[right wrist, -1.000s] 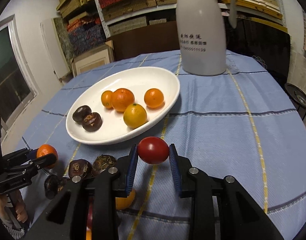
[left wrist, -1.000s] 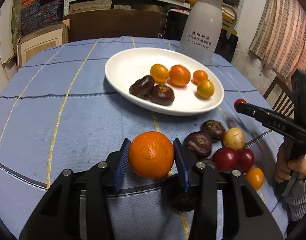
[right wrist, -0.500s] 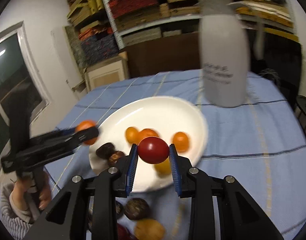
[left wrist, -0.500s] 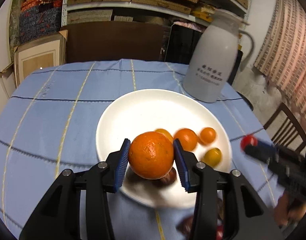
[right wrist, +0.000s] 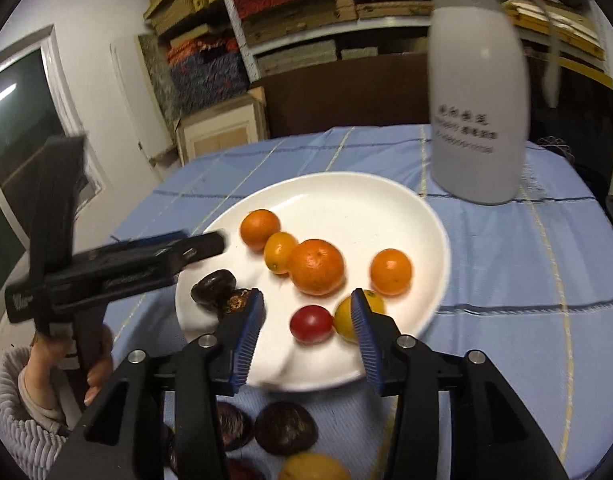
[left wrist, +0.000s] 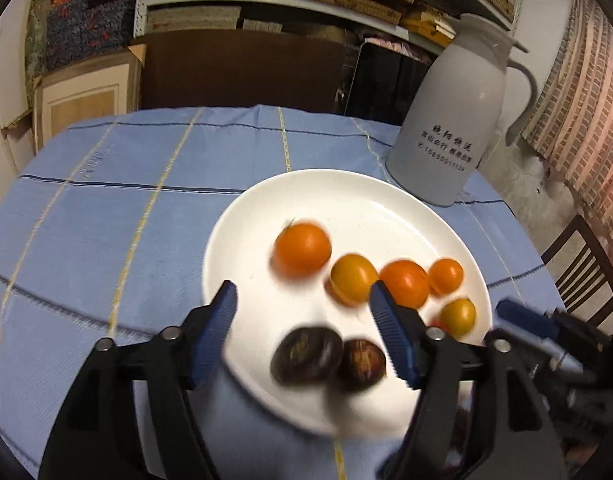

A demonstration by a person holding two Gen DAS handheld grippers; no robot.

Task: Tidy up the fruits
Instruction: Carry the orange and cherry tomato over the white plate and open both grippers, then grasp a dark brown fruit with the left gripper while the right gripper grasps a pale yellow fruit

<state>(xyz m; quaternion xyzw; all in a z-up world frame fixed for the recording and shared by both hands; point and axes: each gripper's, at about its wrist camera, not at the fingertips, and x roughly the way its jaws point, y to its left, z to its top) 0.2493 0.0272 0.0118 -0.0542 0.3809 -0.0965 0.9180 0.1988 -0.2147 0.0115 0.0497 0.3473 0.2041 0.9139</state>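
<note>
1. Left wrist view: the left gripper (left wrist: 302, 308) hangs over the near rim of the white plate (left wrist: 370, 200), its blue fingers (left wrist: 390, 332) spread wide and grasping nothing.
2. On the plate, a large orange (left wrist: 302, 251) lies just ahead of the fingers, blurred. To its right sit a yellow-orange fruit (left wrist: 353, 278), another orange (left wrist: 405, 283), a small orange fruit (left wrist: 446, 276) and a small yellow one (left wrist: 457, 317).
3. 2 dark chestnuts (left wrist: 306, 356) lie touching each other at the near side of the plate.
4. A white jug (left wrist: 450, 120) stands on the blue cloth of the bench (left wrist: 106, 208), just beyond the plate.
5. Right wrist view: the right gripper (right wrist: 306, 320) is over the plate's near edge (right wrist: 314, 376), fingers (right wrist: 246, 336) released and apart.
6. A red tomato (right wrist: 310, 323) rests on the plate between the fingers, free of both, touching a yellow fruit (right wrist: 346, 318).
7. Further in lie 4 orange fruits, the biggest (right wrist: 316, 267) in the middle.
8. More dark chestnuts (right wrist: 285, 427) lie on the cloth near the plate.
9. The left gripper (right wrist: 210, 245) reaches in from the left, held by a hand (right wrist: 66, 360); from here I cannot tell its finger gap.
</note>
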